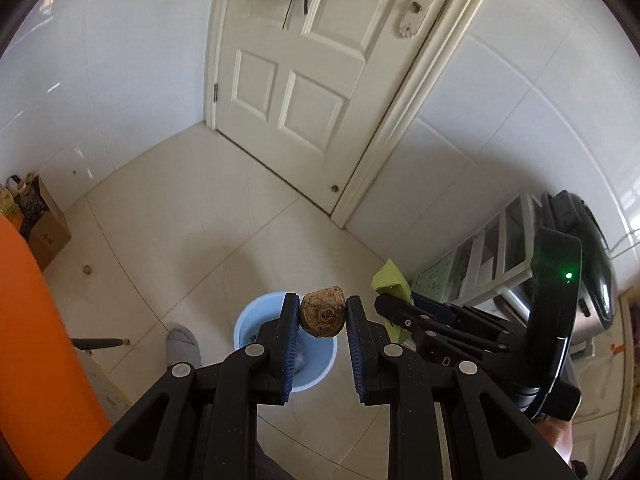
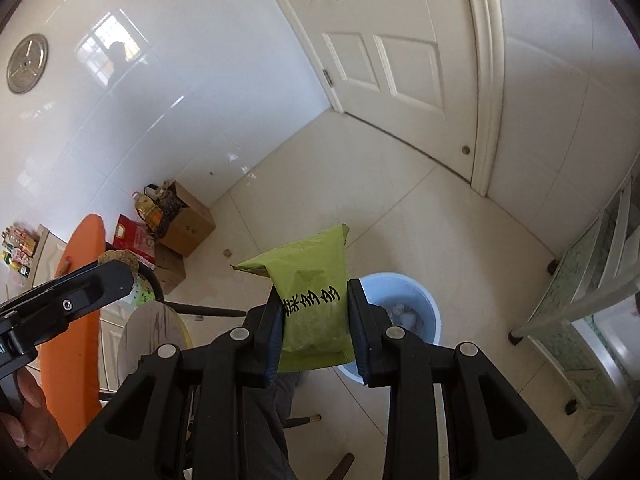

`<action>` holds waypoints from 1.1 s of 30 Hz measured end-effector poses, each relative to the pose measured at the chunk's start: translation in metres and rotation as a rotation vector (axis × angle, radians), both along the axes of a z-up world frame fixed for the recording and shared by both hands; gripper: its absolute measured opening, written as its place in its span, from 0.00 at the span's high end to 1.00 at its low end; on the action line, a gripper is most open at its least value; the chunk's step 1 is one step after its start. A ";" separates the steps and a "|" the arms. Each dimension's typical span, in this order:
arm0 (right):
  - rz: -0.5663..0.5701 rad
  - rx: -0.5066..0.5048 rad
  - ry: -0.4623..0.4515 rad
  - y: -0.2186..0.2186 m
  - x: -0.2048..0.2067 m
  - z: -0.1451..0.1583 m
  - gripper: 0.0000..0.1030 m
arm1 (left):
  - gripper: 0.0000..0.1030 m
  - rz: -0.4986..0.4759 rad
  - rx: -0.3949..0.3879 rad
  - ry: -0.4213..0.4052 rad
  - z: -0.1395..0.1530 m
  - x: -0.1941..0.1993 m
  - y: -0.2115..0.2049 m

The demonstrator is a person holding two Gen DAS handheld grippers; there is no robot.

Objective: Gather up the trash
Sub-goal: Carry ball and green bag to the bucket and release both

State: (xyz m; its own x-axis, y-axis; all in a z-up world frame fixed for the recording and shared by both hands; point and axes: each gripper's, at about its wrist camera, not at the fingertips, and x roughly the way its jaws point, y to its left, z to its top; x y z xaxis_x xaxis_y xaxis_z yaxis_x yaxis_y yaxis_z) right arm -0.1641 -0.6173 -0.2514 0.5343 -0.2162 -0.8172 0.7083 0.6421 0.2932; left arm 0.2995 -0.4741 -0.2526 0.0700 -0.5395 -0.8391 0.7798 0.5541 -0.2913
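Note:
My left gripper (image 1: pixel 322 312) is shut on a brown walnut (image 1: pixel 323 311) and holds it in the air above a light blue bin (image 1: pixel 248 320) on the floor. My right gripper (image 2: pixel 313 304) is shut on a green snack packet (image 2: pixel 310 280) with black lettering, held above the same blue bin (image 2: pixel 424 304), which has crumpled paper inside. The right gripper (image 1: pixel 400 316) with the green packet (image 1: pixel 390 280) shows at the right of the left wrist view. The left gripper (image 2: pixel 120 276) with the walnut (image 2: pixel 118 258) shows at the left of the right wrist view.
A white door (image 1: pixel 296 64) stands shut ahead. An orange table edge (image 1: pixel 36 340) is at the left, with a cardboard box (image 2: pixel 188 228) and bottles by the wall. A white shelf unit (image 2: pixel 592 304) is at the right. A small nut (image 1: pixel 86 269) lies on the floor. A grey slipper (image 1: pixel 182 344) is beside the bin.

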 end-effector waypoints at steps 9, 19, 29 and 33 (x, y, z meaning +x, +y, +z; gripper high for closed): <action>-0.051 0.151 0.090 -0.038 0.009 -0.083 0.68 | 0.78 -0.010 0.152 0.144 -0.071 0.033 -0.053; -0.104 0.199 0.119 -0.046 0.007 -0.108 0.08 | 0.22 0.055 0.247 0.118 -0.070 0.048 -0.075; -0.191 0.145 0.096 -0.034 -0.007 -0.083 0.00 | 0.14 0.128 0.210 -0.005 -0.035 0.016 -0.060; -0.183 0.108 0.074 -0.025 -0.007 -0.059 0.00 | 0.14 0.129 0.167 -0.045 -0.008 -0.001 -0.042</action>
State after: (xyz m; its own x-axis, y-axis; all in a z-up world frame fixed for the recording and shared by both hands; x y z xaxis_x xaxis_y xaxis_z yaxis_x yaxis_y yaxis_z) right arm -0.1712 -0.6428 -0.3108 0.4318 -0.2133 -0.8764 0.8322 0.4689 0.2959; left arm 0.2983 -0.5164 -0.2609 0.1691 -0.3774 -0.9105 0.7093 0.6880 -0.1534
